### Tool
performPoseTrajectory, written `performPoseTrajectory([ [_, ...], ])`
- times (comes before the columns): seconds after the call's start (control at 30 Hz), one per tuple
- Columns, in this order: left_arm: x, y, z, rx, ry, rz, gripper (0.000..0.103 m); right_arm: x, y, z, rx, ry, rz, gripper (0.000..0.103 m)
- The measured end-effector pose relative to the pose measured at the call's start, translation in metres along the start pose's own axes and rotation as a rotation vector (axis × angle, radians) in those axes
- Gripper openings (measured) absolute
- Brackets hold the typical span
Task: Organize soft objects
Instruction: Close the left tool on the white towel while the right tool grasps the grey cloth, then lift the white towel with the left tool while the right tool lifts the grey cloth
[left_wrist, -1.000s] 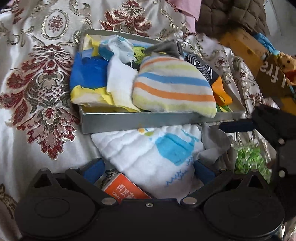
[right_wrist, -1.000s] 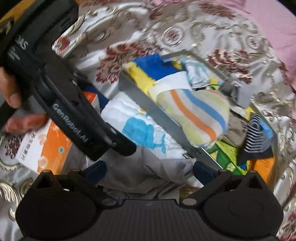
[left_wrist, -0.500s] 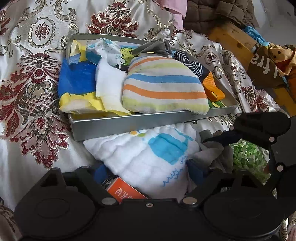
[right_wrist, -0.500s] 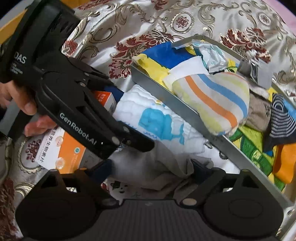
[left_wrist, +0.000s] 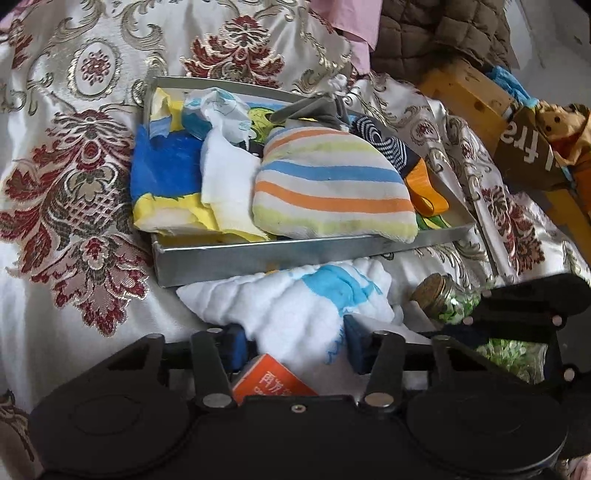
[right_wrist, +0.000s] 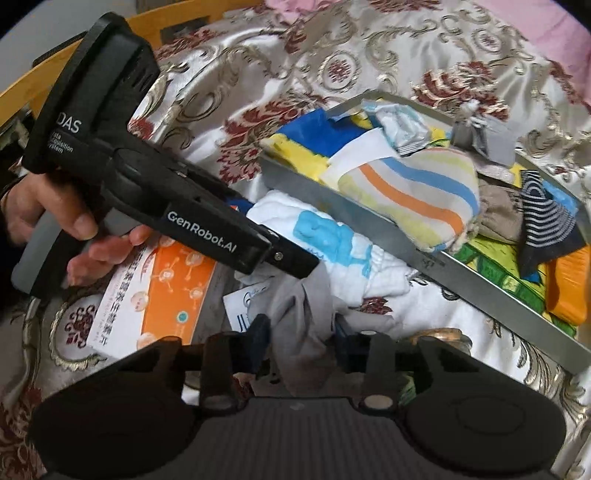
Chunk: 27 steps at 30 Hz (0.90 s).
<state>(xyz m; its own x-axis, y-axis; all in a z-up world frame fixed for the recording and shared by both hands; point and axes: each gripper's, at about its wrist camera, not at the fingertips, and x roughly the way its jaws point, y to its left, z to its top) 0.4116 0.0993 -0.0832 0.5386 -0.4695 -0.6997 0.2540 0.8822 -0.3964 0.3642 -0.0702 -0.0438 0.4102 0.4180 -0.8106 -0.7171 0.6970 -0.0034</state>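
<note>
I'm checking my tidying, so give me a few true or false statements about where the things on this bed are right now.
1. The striped pouch lies in the metal tray. True.
2. The white towel with the blue print is inside the tray. False: it lies on the bedspread in front of the tray.
3. The grey cloth sits between the jaws of the right gripper. True; they have just been closing on it.
4. The cork-topped jar stands upright. False: it lies on its side, cork towards the tray.
</note>
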Motion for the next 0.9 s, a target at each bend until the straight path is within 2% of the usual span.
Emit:
performPoseTrajectory([
  [0.27, -0.009, 0.017, -0.002, -0.155, -0.033, -0.042, 0.037, -0.010, 0.002, -0.011, 0.047, -0.069, -0.054, 0.021],
  [0.37, -0.012, 0.024, -0.005, -0.211, -0.036, -0.079, 0.035, -0.011, 0.002, -0.013, 0.053, -0.077, -0.050, 0.021],
  [0.4, -0.013, 0.026, -0.005, -0.224, -0.038, -0.087, 0.036, -0.010, 0.001, -0.012, 0.056, -0.078, -0.046, 0.022],
  [0.47, -0.011, 0.030, -0.006, -0.259, -0.036, -0.097, 0.036, -0.006, -0.003, -0.010, 0.089, -0.074, -0.013, 0.039],
  [0.5, -0.010, 0.033, -0.007, -0.282, -0.034, -0.107, 0.037, -0.003, -0.003, -0.008, 0.100, -0.076, -0.001, 0.043],
  [0.6, -0.009, 0.038, -0.009, -0.324, -0.041, -0.130, 0.037, 0.007, -0.001, -0.004, 0.107, -0.092, 0.002, 0.049],
  [0.73, -0.007, 0.044, -0.010, -0.372, -0.049, -0.154, 0.037, 0.015, -0.004, -0.002, 0.177, -0.136, 0.010, 0.049],
  [0.8, -0.006, 0.048, -0.011, -0.407, -0.056, -0.170, 0.037, 0.015, -0.003, -0.004, 0.201, -0.162, 0.010, 0.044],
  [0.9, -0.006, 0.054, -0.013, -0.467, -0.068, -0.201, 0.037, 0.011, 0.002, -0.009, 0.218, -0.200, -0.013, 0.022],
])
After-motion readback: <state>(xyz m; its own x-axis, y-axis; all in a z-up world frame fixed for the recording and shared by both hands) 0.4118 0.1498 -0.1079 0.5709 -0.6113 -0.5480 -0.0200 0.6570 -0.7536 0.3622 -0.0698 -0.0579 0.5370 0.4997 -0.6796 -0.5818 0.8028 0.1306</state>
